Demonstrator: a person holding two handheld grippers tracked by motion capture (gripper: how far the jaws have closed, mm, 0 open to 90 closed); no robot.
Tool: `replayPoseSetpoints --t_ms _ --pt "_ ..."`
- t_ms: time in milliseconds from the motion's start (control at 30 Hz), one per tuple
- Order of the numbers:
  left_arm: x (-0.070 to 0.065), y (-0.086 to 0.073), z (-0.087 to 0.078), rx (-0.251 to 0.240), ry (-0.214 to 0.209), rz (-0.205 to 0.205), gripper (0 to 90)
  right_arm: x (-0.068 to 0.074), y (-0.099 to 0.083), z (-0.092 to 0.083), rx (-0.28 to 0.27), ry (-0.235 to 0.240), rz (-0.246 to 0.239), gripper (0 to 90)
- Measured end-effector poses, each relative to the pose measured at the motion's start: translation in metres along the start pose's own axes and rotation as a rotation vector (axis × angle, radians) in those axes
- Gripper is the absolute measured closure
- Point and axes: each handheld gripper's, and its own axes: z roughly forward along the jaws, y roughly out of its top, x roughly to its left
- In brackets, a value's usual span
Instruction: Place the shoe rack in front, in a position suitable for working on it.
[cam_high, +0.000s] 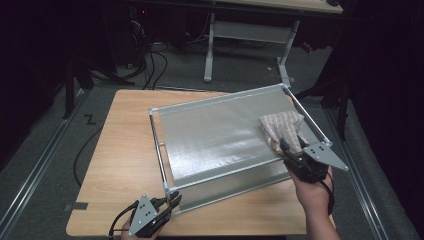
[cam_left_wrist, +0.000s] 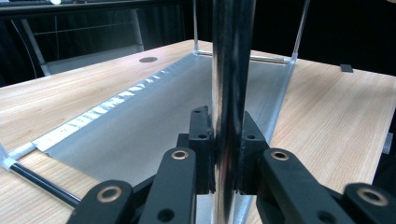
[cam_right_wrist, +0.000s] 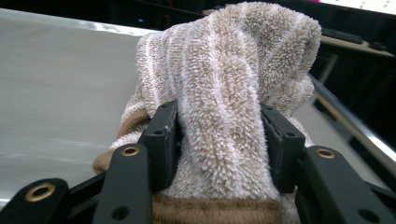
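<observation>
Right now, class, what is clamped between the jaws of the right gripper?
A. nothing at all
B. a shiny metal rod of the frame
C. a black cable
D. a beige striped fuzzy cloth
D: in the right gripper view the right gripper has both jaws pressed into the beige striped fuzzy cloth, over the grey panel.

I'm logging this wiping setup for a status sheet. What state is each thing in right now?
Left gripper: shut on the frame's metal rod.
Right gripper: shut on the striped towel.
Striped towel: bunched, resting on the grey panel.
Grey panel: lying tilted in its frame on the wooden table.
</observation>
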Motion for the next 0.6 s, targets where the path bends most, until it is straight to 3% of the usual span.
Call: replayPoseSetpoints --t_ms 400,600 --pt "-0.001 0.0 0.0 -0.006 0.003 -0.002 80.2 -0.048 -0.005 -0.002 0.02 -0.113 0.044 53.7" --pt "0.0 -0.001 0.0 -0.006 0.0 -0.003 80.2 -0.055 -0.004 -0.001 0.029 -0.125 0.05 54.0"
